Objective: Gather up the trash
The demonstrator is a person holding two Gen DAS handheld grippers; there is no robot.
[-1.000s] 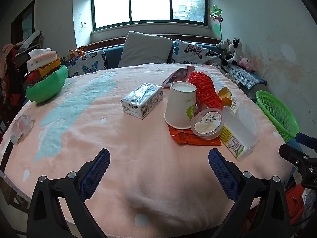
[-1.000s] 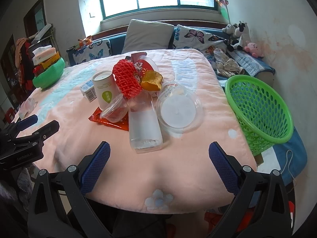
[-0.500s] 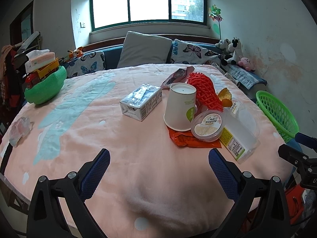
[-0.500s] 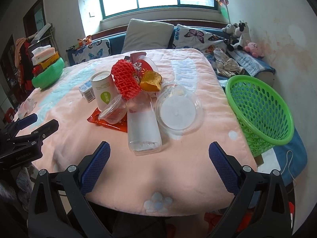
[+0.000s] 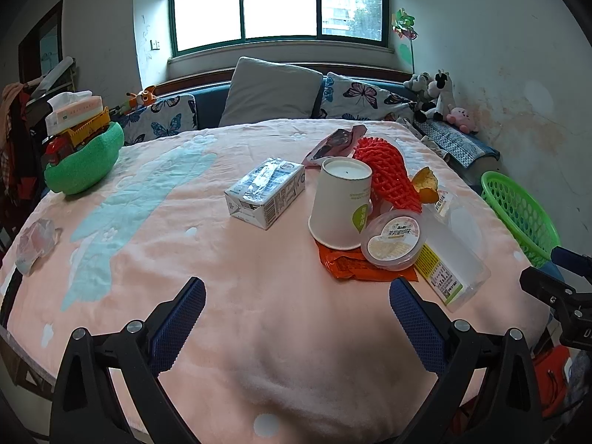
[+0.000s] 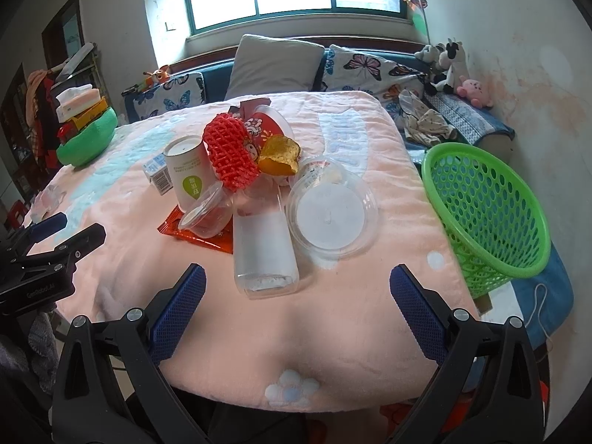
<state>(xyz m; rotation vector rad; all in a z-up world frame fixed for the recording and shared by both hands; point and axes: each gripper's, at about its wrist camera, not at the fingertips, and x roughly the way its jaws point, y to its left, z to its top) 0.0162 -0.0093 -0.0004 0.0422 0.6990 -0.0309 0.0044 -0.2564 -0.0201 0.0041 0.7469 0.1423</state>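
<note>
Your left hand-held gripper and right hand-held gripper, both wide and empty, have crept slightly closer to the trash; the basket has gained nothing.

Both grippers idling, holding nothing.
We're holding left gripper and right gripper level, jaws spread wide, pointing forward.

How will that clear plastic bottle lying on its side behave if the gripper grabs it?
The clear plastic bottle looks nearly empty, so probably light. Its thin see-through wall may dent under a squeeze. Lying on its side on the soft blanket, it could roll if nudged, and smooth plastic may slip.
</note>
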